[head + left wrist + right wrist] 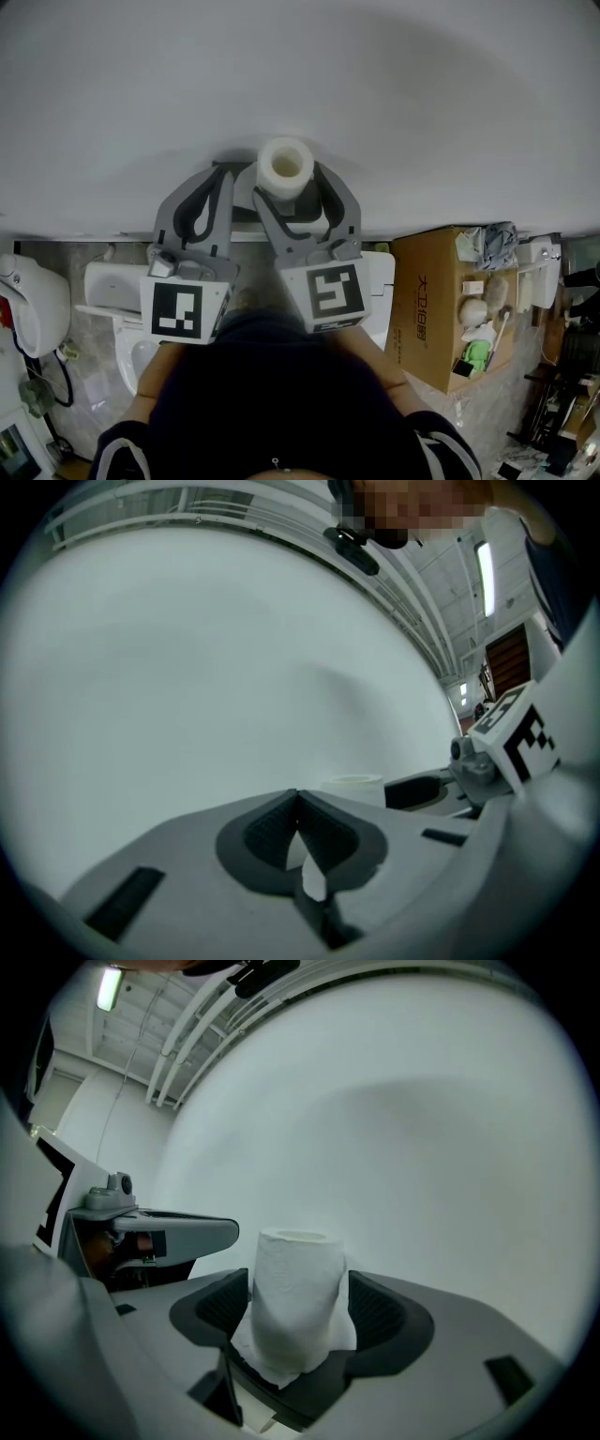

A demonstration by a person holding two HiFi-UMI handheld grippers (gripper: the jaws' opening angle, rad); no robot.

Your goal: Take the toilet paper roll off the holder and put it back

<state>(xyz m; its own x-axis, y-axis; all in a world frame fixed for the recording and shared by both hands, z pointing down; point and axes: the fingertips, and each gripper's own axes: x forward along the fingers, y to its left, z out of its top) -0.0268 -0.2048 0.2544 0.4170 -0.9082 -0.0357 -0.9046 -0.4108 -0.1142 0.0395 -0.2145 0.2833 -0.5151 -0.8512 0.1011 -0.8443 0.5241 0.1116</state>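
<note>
Left tongs hide most of the toilet paper roll.

A white toilet is seen standing on a grey marbled floor below a plain white wall, with an open cardboard box of assorted odds and ends set well to its right and a ceiling strip light lit.

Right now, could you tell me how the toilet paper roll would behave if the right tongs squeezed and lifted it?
The toilet paper roll is probably light and soft, so a hard squeeze may dent it. A loose sheet flares at its base, so it could unwind when lifted. Upright and narrow, it might tip if nudged.
</note>
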